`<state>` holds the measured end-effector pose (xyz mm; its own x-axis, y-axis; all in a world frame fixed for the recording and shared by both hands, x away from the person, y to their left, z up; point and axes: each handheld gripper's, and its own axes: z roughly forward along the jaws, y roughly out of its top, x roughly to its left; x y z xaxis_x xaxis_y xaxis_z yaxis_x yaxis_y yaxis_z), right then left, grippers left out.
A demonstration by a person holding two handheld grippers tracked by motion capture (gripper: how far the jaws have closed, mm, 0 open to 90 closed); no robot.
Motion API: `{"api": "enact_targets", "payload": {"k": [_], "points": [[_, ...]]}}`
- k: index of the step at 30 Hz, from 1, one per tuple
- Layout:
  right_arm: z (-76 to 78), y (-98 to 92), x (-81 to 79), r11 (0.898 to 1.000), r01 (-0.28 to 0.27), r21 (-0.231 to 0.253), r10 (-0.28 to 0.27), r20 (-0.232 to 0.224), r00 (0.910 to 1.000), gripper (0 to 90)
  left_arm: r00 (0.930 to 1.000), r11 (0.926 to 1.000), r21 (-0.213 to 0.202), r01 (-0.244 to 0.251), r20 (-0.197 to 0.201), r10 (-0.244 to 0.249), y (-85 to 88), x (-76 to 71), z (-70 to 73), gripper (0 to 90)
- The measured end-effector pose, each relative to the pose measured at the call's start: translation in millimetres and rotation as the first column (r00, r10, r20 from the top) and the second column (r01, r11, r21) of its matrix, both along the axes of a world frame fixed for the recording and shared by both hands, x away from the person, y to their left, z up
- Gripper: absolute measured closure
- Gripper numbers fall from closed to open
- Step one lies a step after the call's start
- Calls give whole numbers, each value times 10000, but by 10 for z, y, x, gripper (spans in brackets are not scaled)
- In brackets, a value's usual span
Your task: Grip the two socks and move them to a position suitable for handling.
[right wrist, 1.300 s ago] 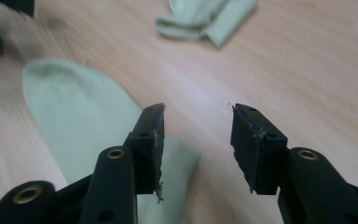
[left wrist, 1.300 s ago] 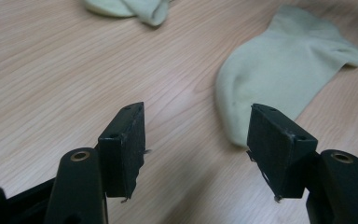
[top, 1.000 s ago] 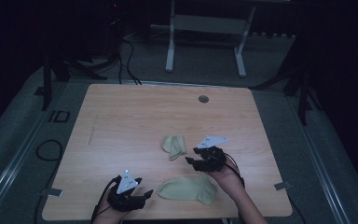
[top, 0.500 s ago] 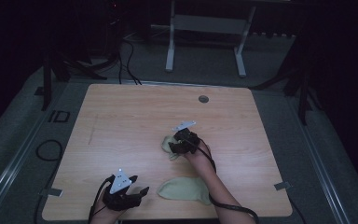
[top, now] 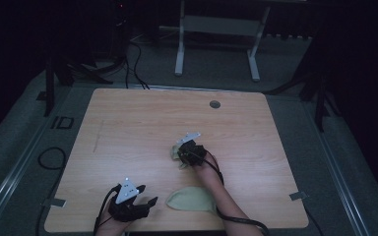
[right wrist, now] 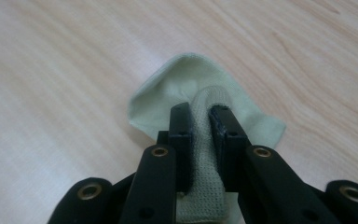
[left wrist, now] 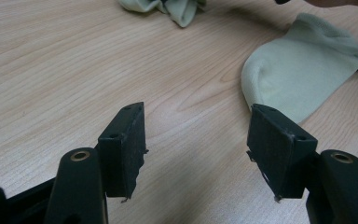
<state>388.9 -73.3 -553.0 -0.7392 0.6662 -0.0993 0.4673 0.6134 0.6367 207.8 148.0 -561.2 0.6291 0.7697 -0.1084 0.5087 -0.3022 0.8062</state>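
Two pale green socks lie on the wooden table [top: 128,132]. One is crumpled [top: 175,157] near the middle. My right gripper [top: 180,154] is down on it; its jaws have just been closing and now pinch a ribbed fold of this sock [right wrist: 168,100] between the pads, right gripper [right wrist: 200,116] shut. The other sock [top: 189,199] lies flat near the front edge, partly under the right forearm. My left gripper [top: 150,201] rests at the front left, open and holding nothing. In its own view, the left gripper [left wrist: 198,140] has the flat sock [left wrist: 303,79] just beyond its right jaw.
A round cable hole [top: 214,104] sits near the table's far edge. Behind the table stands a white metal frame [top: 216,29], and cables [top: 128,59] trail on the floor at the back left. The table's front edge lies close below both hands.
My right gripper moved left and away from me, from beside the crumpled sock onto it, sank and closed on a fold. The left gripper stayed put.
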Motion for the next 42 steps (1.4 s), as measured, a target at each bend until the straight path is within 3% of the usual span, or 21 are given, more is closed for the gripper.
{"api": "enact_targets", "payload": {"k": [7,10,15,23,28,30,37,38,39,40,42], "points": [[216,-188,-231,9991,-329,267,326,147,9994,805,10000,10000,-44,22,-62,-22,-12,2,-3,374],[356,-369,-477,9983,-238,537,221,327,9992,805,10000,10000,-84,39,-74,-40,-41,6,1,374],[336,-451,-646,9992,-140,364,118,605,9981,804,9999,9999,-26,104,-138,-104,-80,13,1,374],[122,-430,-561,9983,302,489,-301,-21,9995,795,9998,9999,-7,160,-128,-160,-118,10,8,374],[-16,-372,-553,9990,427,160,-425,-88,9991,788,9998,9999,18,148,-137,-148,-131,9,9,375],[-33,-381,-556,9983,490,314,-487,-98,9988,785,9997,9998,10,174,-150,-174,-136,13,13,374],[32,-380,-538,9992,98,392,-75,-574,9983,621,9994,9994,36,341,-62,-340,-225,33,65,375],[152,-420,-542,9978,-58,665,96,-564,9984,571,9992,9992,-27,388,-55,-388,-249,68,111,375],[152,-420,-542,9978,-58,665,96,-564,9984,571,9992,9992,-27,388,-55,-388,-249,68,111,375],[287,-465,-555,9969,-220,761,249,-377,9990,561,9993,9991,-212,377,-48,-378,-281,128,170,376],[337,-487,-557,9966,-297,764,317,-252,9992,561,9992,9991,-146,401,29,-401,-314,174,211,376]]}}
